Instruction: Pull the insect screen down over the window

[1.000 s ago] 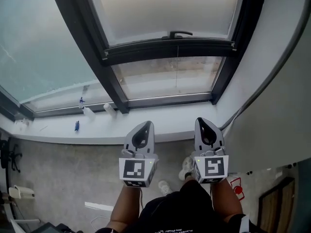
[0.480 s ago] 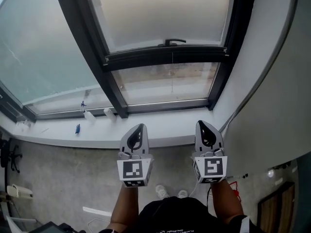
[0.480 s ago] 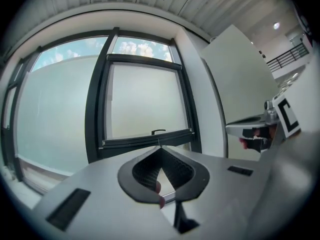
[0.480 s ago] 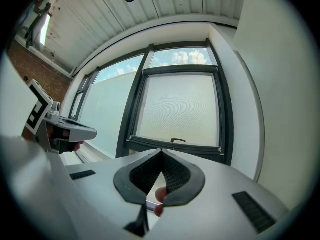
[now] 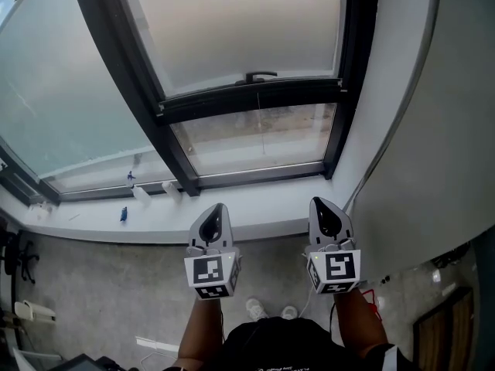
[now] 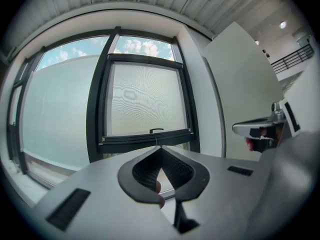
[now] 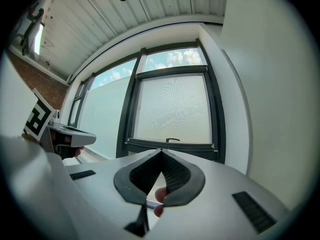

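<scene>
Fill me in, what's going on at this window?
A person stands facing the window with a gripper in each hand. The left gripper and right gripper are both shut and empty, held level on the near side of the sill and touching nothing. The insect screen covers most of the opening. Its bottom bar, with the handle, sits partway down, leaving a strip above the sill uncovered.

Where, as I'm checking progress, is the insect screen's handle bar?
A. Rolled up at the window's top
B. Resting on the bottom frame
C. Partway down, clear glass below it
C: the handle bar sits above a strip of uncovered glass over the bottom frame.
</scene>
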The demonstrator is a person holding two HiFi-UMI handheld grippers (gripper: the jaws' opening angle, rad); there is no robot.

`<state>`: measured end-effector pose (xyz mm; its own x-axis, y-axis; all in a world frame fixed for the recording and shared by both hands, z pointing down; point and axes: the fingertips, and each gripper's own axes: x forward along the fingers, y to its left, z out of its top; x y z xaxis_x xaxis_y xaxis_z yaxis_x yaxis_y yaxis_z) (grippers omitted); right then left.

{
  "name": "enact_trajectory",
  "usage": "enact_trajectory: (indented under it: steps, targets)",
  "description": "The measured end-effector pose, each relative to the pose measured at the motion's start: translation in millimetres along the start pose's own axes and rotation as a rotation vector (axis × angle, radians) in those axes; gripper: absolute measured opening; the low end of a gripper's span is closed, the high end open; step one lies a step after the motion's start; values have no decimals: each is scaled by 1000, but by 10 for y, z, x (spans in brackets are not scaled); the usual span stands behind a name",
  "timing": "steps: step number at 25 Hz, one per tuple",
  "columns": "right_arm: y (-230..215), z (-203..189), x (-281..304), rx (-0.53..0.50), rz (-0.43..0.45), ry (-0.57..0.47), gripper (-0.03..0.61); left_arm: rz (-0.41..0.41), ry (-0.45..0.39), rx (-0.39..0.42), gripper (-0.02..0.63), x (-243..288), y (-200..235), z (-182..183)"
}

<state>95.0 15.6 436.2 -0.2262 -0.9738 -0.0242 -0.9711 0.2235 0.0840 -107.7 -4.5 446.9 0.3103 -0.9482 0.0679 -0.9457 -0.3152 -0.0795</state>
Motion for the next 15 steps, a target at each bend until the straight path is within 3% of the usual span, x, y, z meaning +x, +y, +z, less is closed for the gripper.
enact_trajectory:
  steps: [6, 10, 15]
  targets:
    - [38, -30, -56, 0, 24, -5, 3, -10, 2, -12, 2, -82, -123, -30]
    - [79, -18, -84, 36, 45, -22, 3, -66, -13, -45, 2, -126, -232, -14]
    - [137, -22, -74, 37, 58, -23, 3, -77, 2, -24, 2, -117, -311, -47]
